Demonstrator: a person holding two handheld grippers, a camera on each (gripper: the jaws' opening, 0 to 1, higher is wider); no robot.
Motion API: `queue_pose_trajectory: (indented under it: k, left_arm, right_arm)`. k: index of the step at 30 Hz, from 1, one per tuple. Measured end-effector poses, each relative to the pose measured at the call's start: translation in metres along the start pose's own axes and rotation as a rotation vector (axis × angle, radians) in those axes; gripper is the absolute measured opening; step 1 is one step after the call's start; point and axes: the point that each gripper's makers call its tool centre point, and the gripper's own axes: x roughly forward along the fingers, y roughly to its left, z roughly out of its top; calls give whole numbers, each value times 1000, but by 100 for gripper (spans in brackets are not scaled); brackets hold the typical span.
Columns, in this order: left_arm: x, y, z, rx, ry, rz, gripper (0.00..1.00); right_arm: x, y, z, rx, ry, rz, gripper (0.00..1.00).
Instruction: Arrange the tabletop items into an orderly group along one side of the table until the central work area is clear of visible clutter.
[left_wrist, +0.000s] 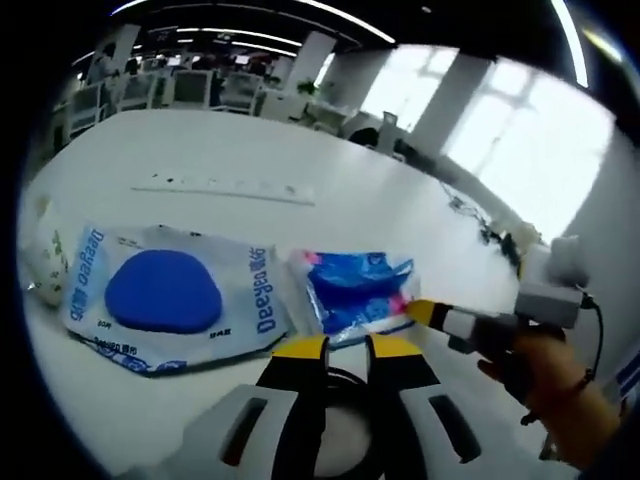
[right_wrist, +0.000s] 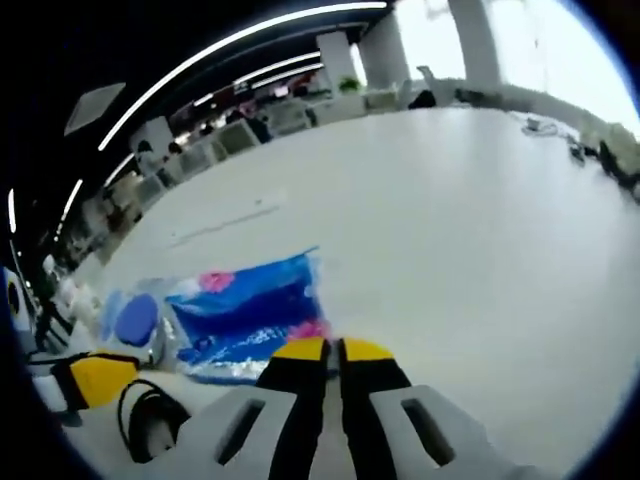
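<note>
A large white pack with a blue oval (left_wrist: 160, 290) lies flat on the white table (left_wrist: 250, 140). To its right is a smaller blue packet (left_wrist: 355, 290) with pink marks. My left gripper (left_wrist: 345, 350) hovers just in front of both packs, jaws a little apart, with a black cable loop (left_wrist: 345, 390) lying between the fingers lower down. My right gripper (left_wrist: 430, 313) comes in from the right and touches the blue packet's corner. In the right gripper view my right gripper (right_wrist: 332, 350) is closed at the edge of the blue packet (right_wrist: 255, 310). The white pack (right_wrist: 135, 320) lies beyond it.
A white crumpled bag (left_wrist: 45, 260) sits at the table's left edge. A long white power strip (left_wrist: 225, 187) lies farther back. A person's hand (left_wrist: 540, 370) holds the right gripper. Office desks and chairs stand beyond the table. My left gripper (right_wrist: 100, 380) shows beside the cable loop (right_wrist: 150, 420).
</note>
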Motion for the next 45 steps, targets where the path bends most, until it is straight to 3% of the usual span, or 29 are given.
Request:
queue_pose_trajectory:
  k: [5,9,12,22,29,34,39,41,42,45]
  left_arm:
    - [-2,2,2,16,-4,2,15]
    - [-2,4,1,20,15,-4,18]
    - [-6,6,0,35,16,-2,20]
    - [-15,21,11,92,7,-10,31]
    - [-24,31,17,127,6,-24,39]
    - [-33,39,20,158,12,-30,45]
    - [-50,50,23,212,16,-34,51]
    - [-57,50,34,247,-48,-61,52]
    - [-61,52,34,257,-54,-65,53]
    - [-79,61,31,300,-31,-59,56]
  right_arm:
    - [-1,3,-1,-26,8,3,4]
    - [-4,5,1,-28,2,-2,19]
    - [-7,2,1,-61,12,-15,23]
    - [-20,18,6,-132,-10,68,39]
    - [-39,39,15,-222,-39,136,57]
    - [-54,57,13,-273,-24,189,63]
    - [-71,75,11,-272,-17,249,70]
    - [-79,83,9,-281,-17,274,73]
    - [-82,85,9,-284,-16,279,73]
    - [-95,96,6,-311,-17,305,75]
